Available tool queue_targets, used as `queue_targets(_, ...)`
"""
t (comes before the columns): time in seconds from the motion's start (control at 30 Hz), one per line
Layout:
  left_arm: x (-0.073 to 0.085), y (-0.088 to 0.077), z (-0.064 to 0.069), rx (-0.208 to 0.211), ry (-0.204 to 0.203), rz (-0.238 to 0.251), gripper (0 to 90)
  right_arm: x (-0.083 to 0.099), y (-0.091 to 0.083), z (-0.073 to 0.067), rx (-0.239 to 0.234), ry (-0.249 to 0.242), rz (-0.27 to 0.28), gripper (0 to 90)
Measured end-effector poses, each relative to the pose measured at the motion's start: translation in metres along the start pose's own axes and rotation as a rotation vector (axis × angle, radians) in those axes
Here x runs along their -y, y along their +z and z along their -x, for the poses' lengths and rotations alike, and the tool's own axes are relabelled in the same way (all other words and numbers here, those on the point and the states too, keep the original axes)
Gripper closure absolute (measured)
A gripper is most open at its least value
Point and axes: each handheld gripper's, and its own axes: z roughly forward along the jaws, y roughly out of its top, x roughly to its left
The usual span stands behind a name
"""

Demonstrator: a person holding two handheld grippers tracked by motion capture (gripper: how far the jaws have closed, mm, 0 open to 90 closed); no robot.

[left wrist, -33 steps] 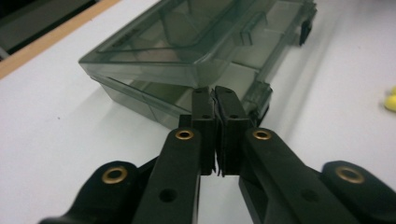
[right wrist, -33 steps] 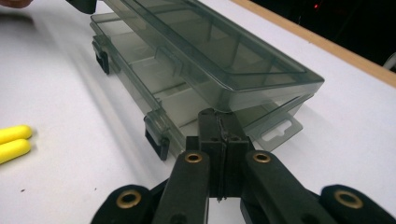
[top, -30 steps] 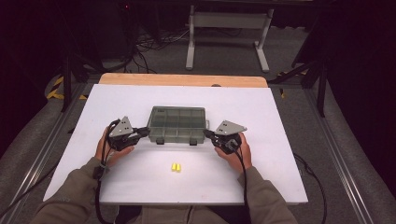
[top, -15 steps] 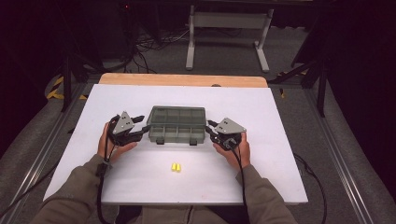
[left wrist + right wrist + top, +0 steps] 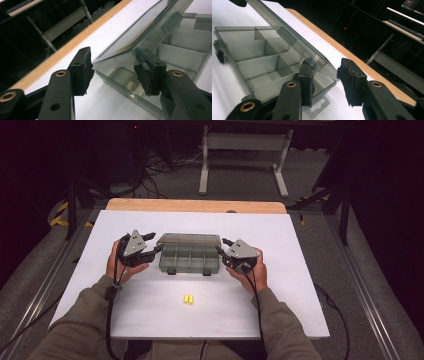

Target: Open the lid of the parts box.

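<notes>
Both claws, left and right, just opened, loosely straddling the compartment box lid

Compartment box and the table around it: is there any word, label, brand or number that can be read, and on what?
None can be read.
The compartment box, its lid and the two yellow pieces show no print.
The white table is blank.
</notes>
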Motion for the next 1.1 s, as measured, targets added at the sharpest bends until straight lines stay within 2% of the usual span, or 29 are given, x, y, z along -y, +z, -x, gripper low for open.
queue_targets(0.1,-0.005,0.000,-0.004,0.001,0.006,0.006,51.5,-0.004,0.001,0.004,0.000,0.001,0.004,64.2)
queue_targets(0.23,-0.013,0.000,-0.013,-0.006,0.020,0.024,58.9,-0.014,0.005,0.015,0.002,0.013,0.017,67.7)
queue_targets(0.33,-0.018,0.000,-0.018,-0.003,0.027,0.030,68.1,-0.020,0.009,0.020,-0.001,0.023,0.021,71.9)
queue_targets(0.4,-0.020,0.001,-0.021,0.000,0.035,0.032,69.9,-0.022,0.010,0.022,-0.001,0.026,0.019,72.9)
queue_targets(0.43,-0.021,0.001,-0.022,0.002,0.036,0.034,75.1,-0.026,0.013,0.026,-0.003,0.039,0.025,75.5)
queue_targets(0.5,-0.024,0.002,-0.024,0.007,0.039,0.036,78.2,-0.028,0.015,0.029,-0.002,0.045,0.024,76.7)
queue_targets(0.73,-0.029,0.008,-0.035,0.019,0.026,0.036,80.5,-0.033,0.021,0.037,-0.004,0.064,0.018,78.4)
queue_targets(0.93,-0.032,0.014,-0.045,0.043,0.015,0.045,78.6,-0.038,0.029,0.047,-0.020,0.104,0.016,79.2)
queue_targets(1.1,-0.034,0.019,-0.052,0.066,0.007,0.046,78.3,-0.038,0.038,0.057,-0.037,0.158,0.015,79.1)
